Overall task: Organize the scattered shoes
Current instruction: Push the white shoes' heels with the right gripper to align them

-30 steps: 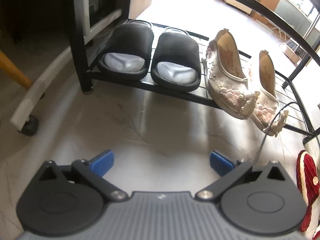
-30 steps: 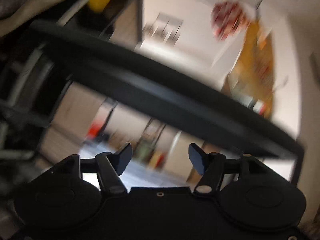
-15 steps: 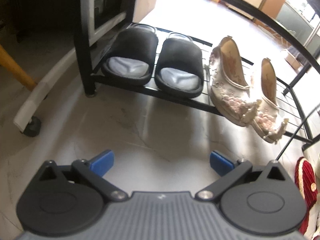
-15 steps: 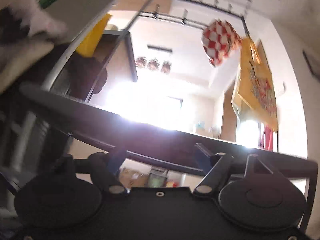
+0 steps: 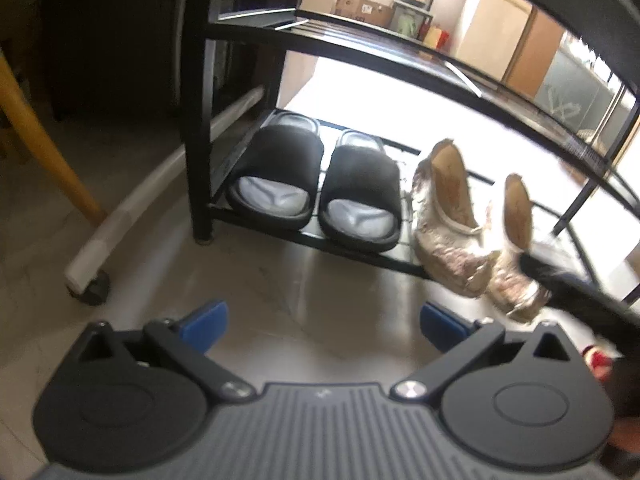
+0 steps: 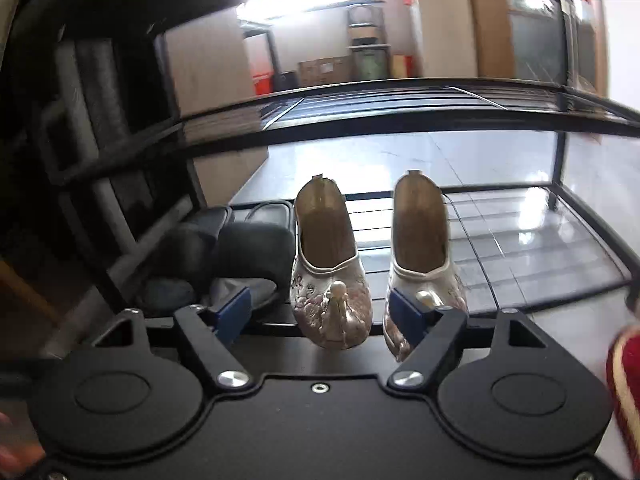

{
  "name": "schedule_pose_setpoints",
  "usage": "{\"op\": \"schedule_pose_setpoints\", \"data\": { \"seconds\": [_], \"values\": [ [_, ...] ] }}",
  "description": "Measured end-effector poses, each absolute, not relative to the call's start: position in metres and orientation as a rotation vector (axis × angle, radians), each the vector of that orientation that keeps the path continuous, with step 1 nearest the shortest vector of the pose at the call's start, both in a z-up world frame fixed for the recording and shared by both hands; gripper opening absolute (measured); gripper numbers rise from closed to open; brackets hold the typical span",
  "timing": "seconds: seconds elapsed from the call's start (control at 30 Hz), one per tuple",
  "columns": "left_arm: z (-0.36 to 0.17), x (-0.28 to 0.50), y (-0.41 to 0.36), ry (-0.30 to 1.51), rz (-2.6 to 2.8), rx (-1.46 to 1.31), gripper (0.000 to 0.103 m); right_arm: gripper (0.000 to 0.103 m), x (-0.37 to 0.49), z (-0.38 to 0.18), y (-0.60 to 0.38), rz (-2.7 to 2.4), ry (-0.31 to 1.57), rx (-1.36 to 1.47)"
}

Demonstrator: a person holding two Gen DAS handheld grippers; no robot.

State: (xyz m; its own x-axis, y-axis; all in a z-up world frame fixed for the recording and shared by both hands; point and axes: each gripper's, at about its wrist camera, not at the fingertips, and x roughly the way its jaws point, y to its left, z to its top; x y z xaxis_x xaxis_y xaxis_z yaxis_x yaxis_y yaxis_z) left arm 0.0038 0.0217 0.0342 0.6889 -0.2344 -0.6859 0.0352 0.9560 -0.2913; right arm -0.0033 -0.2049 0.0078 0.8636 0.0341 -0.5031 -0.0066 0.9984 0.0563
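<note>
Ahead of your grippers, the black shoe rack's bottom shelf [image 5: 352, 250] carries black slippers [image 5: 316, 184] beside embroidered shoes [image 6: 372, 264], toes toward you.

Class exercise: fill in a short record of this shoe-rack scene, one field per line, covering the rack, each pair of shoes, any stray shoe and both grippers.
rack: black metal shoe rack, wire shelves
bottom shelf, left: pair of black slides, side by side, toes outward
bottom shelf, beside them: pair of cream embroidered shoes, toes overhanging the front rail
off the rack: red shoe at the right edge, mostly cut off
left gripper: open, empty, over bare floor
right gripper: jaws closing, not gripping, facing the cream pair
</note>
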Motion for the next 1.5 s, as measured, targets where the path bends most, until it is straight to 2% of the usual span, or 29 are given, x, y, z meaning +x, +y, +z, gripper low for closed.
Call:
{"op": "schedule_pose_setpoints", "data": {
  "seconds": [0.13, 0.3, 0.47, 0.7, 0.73, 0.83, 1.5],
  "values": [
    [0.034, 0.006, 0.020, 0.795, -0.239, -0.355, 0.102, 0.073, 0.016, -0.004, -0.198, 0.038, 0.545, 0.053],
    [0.022, 0.017, 0.013, 0.889, -0.336, -0.494, 0.102, 0.073, 0.042, -0.036, -0.196, 0.006, 0.601, 0.060],
    [0.016, 0.018, -0.002, 0.915, -0.329, -0.439, 0.102, 0.067, 0.058, -0.052, -0.198, -0.017, 0.628, 0.068],
    [0.013, 0.015, -0.006, 0.900, -0.272, -0.338, 0.102, 0.066, 0.066, -0.062, -0.182, -0.052, 0.644, -0.037],
    [0.012, 0.016, -0.005, 0.906, -0.264, -0.340, 0.102, 0.061, 0.067, -0.062, -0.182, -0.055, 0.645, -0.042],
    [0.009, 0.017, -0.001, 0.924, -0.244, -0.353, 0.102, 0.055, 0.067, -0.059, -0.186, -0.063, 0.656, -0.016],
    [0.009, 0.023, -0.002, 0.899, -0.186, -0.285, 0.102, 0.047, 0.111, -0.075, -0.197, -0.082, 0.629, 0.134]
  ]
}}
